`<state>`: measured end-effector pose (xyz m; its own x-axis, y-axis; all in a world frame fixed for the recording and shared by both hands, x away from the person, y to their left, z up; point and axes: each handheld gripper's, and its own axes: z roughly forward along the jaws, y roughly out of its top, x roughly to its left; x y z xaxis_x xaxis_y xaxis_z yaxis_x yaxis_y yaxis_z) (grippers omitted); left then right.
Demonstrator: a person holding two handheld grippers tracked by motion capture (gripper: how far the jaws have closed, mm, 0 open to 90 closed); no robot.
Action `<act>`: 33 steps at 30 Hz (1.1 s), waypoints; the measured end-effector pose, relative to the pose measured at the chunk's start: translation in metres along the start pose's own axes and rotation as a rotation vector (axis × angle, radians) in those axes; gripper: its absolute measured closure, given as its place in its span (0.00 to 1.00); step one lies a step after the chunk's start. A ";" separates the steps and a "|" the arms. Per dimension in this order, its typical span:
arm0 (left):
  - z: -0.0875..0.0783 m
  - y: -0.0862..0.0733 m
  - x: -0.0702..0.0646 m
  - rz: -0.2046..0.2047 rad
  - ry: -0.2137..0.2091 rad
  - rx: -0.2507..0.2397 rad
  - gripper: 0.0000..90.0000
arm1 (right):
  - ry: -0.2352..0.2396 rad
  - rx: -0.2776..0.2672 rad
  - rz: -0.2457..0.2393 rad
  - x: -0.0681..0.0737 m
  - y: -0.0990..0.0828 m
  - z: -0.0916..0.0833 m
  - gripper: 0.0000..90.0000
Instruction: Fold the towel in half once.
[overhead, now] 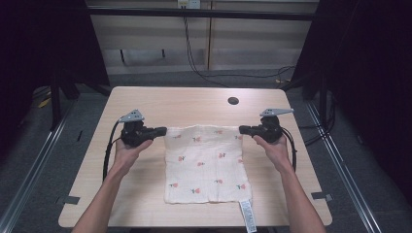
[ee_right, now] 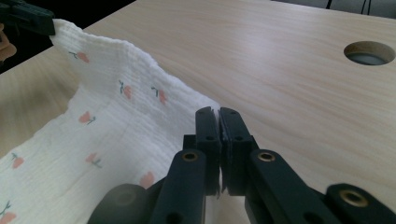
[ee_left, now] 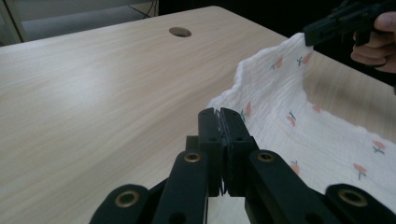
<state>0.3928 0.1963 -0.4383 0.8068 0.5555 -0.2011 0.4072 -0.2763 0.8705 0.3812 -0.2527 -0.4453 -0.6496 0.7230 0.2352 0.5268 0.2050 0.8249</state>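
Jaws on both grippers are pressed together, each clamped on a far corner of a white cloth (overhead: 206,162) printed with small red flowers. Seen from the high view, the left gripper (overhead: 163,130) pinches the far left corner and the right gripper (overhead: 241,129) pinches the far right corner, with a person's hands holding them from below. That far edge is raised off the pale wooden surface (overhead: 145,102) and sags a little between the two grips. The rest of the cloth lies flat on the near half of the surface, with a white care label (overhead: 247,215) trailing off its near right corner over the edge. A round cable hole (overhead: 233,101) sits farther back, well apart from the cloth.

This looks like the start of a fold or a lift. To do it well, both corners should likely travel together at the same height, kept apart enough that the edge stays taut and straight. Pulling unevenly could skew the cloth or drag a thin corner out of a grip.
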 end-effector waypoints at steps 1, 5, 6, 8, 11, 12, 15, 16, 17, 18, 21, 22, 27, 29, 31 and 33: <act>-0.002 -0.001 -0.003 0.007 -0.002 0.007 0.98 | 0.002 0.001 0.001 0.001 -0.002 -0.002 0.97; -0.007 0.000 -0.011 0.038 -0.007 0.013 0.98 | 0.016 0.003 -0.025 0.009 -0.003 -0.008 0.97; -0.011 0.001 -0.015 0.056 -0.013 0.002 0.98 | 0.020 0.001 -0.032 0.012 -0.002 -0.010 0.97; -0.015 0.002 -0.019 0.064 -0.021 -0.013 0.98 | 0.030 -0.009 -0.047 0.017 0.001 -0.014 0.97; -0.019 0.003 -0.021 0.064 -0.025 -0.026 0.98 | 0.039 -0.014 -0.060 0.021 0.004 -0.019 0.97; -0.021 0.002 -0.022 0.065 -0.020 -0.026 0.98 | 0.041 -0.015 -0.063 0.022 0.004 -0.021 0.97; -0.022 0.000 -0.022 0.069 0.037 -0.008 0.98 | 0.043 -0.011 -0.063 0.023 0.002 -0.024 0.97; -0.023 0.000 -0.022 0.065 0.035 -0.009 0.98 | 0.043 -0.010 -0.062 0.023 0.002 -0.026 0.97; -0.023 0.000 -0.022 0.065 0.035 -0.009 0.98 | 0.043 -0.010 -0.062 0.023 0.002 -0.026 0.97; -0.026 -0.001 -0.021 0.058 0.026 -0.021 0.98 | 0.042 -0.014 -0.060 0.024 0.001 -0.029 0.96; -0.029 -0.001 -0.024 0.059 0.010 -0.027 0.98 | 0.056 -0.029 -0.045 0.025 0.000 -0.031 0.96; -0.031 -0.001 -0.027 0.059 -0.003 -0.026 0.98 | 0.054 -0.021 -0.054 0.028 -0.001 -0.033 0.96; -0.037 -0.002 -0.033 0.072 -0.013 -0.036 0.98 | 0.061 -0.009 -0.076 0.036 -0.002 -0.038 0.96; -0.039 -0.004 -0.033 0.060 -0.005 -0.034 0.98 | 0.069 -0.011 -0.088 0.041 -0.001 -0.042 0.96; -0.041 -0.009 -0.033 0.055 -0.005 -0.035 0.98 | 0.074 -0.008 -0.098 0.045 -0.001 -0.045 0.96; -0.042 -0.012 -0.034 0.055 -0.015 -0.032 0.98 | 0.064 0.004 -0.100 0.048 -0.003 -0.047 0.96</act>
<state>0.3425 0.2130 -0.4229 0.8340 0.5285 -0.1585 0.3478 -0.2807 0.8946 0.3228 -0.2494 -0.4121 -0.7326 0.6554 0.1838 0.4596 0.2771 0.8438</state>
